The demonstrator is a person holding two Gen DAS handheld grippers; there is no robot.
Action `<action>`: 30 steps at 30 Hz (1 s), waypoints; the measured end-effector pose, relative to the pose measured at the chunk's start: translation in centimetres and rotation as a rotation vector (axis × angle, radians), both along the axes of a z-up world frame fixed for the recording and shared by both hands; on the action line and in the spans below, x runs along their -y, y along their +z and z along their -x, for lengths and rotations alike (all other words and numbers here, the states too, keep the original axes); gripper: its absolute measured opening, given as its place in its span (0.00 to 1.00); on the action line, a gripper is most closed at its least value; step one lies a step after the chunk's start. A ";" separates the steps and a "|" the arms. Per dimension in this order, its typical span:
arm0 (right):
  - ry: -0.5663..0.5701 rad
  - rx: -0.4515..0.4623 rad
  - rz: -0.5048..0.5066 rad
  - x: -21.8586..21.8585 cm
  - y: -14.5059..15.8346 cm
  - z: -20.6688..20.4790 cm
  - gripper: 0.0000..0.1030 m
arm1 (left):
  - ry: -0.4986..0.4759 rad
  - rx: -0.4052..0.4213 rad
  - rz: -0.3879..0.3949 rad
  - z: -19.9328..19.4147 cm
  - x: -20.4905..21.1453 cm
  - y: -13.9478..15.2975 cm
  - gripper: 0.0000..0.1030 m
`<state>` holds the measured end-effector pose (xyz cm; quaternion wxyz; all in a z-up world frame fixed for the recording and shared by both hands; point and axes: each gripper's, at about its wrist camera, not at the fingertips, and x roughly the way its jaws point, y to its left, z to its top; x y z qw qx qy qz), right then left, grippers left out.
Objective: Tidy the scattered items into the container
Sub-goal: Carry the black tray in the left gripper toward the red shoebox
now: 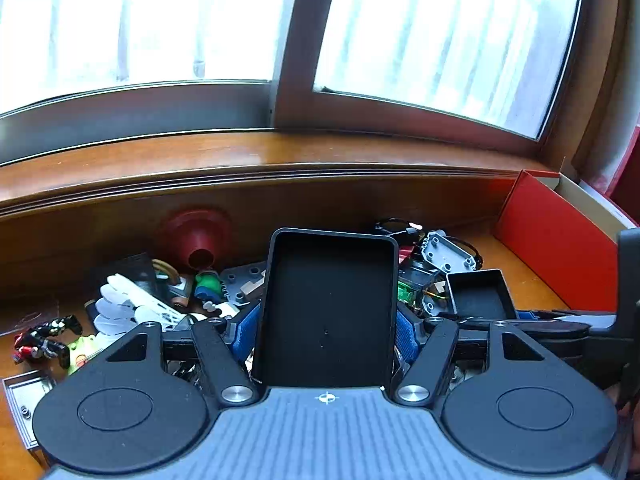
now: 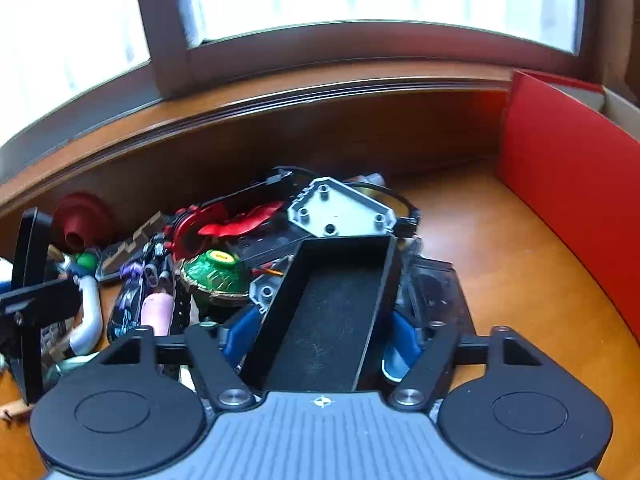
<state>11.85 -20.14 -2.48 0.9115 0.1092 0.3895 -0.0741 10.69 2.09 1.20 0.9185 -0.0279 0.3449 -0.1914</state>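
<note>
Left wrist view: our left gripper (image 1: 326, 330) clamps a black tray lid (image 1: 328, 304) between its blue pads, long axis running toward twelve o'clock. The red cardboard box (image 1: 560, 248), which we take as the container, lies at two o'clock, well apart, beyond a smaller black tray (image 1: 478, 294).

Right wrist view: our right gripper (image 2: 320, 334) has that smaller black tray (image 2: 332, 312) between its blue pads, which look pressed to its sides. The red box (image 2: 568, 184) sits at two o'clock, nearer this hand, so we judge it goes first.
</note>
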 end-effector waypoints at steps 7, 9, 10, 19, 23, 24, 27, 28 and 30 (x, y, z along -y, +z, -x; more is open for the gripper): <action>-0.010 0.070 -0.090 1.7 1.1 3.1 0.63 | 0.016 -0.016 0.018 0.8 -0.4 0.3 0.64; -0.001 0.087 -0.112 2.1 1.5 4.1 0.63 | 0.012 -0.013 0.014 1.3 -0.3 0.5 0.64; 0.001 0.092 -0.122 2.3 1.7 4.6 0.63 | 0.010 -0.011 0.011 1.5 -0.3 0.6 0.64; 0.020 0.124 -0.253 3.4 2.8 8.1 0.63 | 0.001 0.023 -0.003 3.8 0.6 1.9 0.64; 0.020 0.170 -0.370 4.6 3.7 9.8 0.63 | -0.001 0.049 -0.005 4.9 0.7 2.8 0.64; 0.019 0.180 -0.389 4.9 4.0 10.2 0.63 | -0.001 0.052 -0.007 5.2 0.8 2.9 0.64; 0.018 0.207 -0.392 5.5 4.8 11.3 0.63 | -0.004 0.049 -0.006 5.8 1.1 3.2 0.64; 0.018 0.215 -0.390 5.7 5.0 11.7 0.63 | -0.007 0.046 -0.002 6.0 1.2 3.2 0.64; 0.014 0.224 -0.400 6.2 5.1 12.5 0.63 | -0.017 0.038 0.004 6.3 1.5 3.2 0.64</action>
